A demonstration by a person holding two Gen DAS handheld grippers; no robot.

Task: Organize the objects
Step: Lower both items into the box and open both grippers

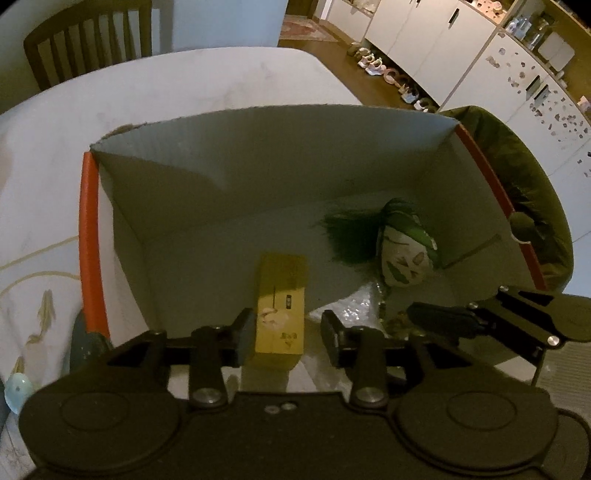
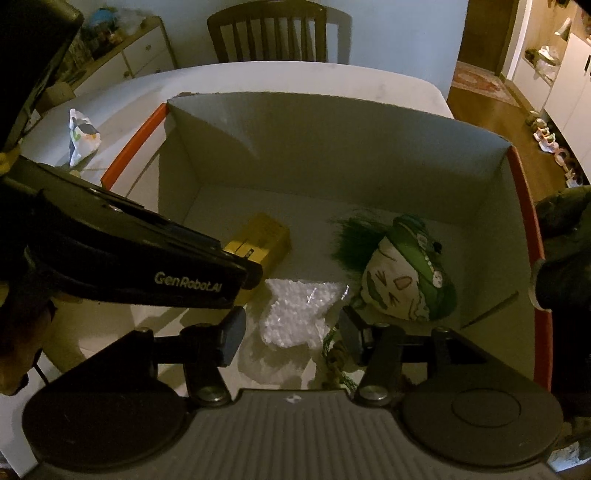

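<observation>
Cardboard box [image 1: 258,177], open-topped, grey inside with orange outer edges, standing on a white table [image 1: 166,85].

Contents:
- Yellow carton [image 1: 280,310], small and oblong, on the box floor toward the left side. It lies between the fingers of the left gripper [image 1: 288,332]; the left pad sits against its side, while a gap shows between the carton and the right pad, so the jaws stand apart and do not clamp it.
- Bag of white foam beads [image 2: 295,314] (clear plastic, crumpled), on the floor near the middle, between the parted fingers of the right gripper [image 2: 291,332], which hovers above it with no pad touching.
- Doll head [image 2: 402,288] with green hair and a green cap, painted white face, lying at the right side of the box just beside the bead bag.

Outside the box: a crumpled printed packet [image 2: 83,136] on the table to the left, and a wooden chair [image 2: 273,29] at the far side.
</observation>
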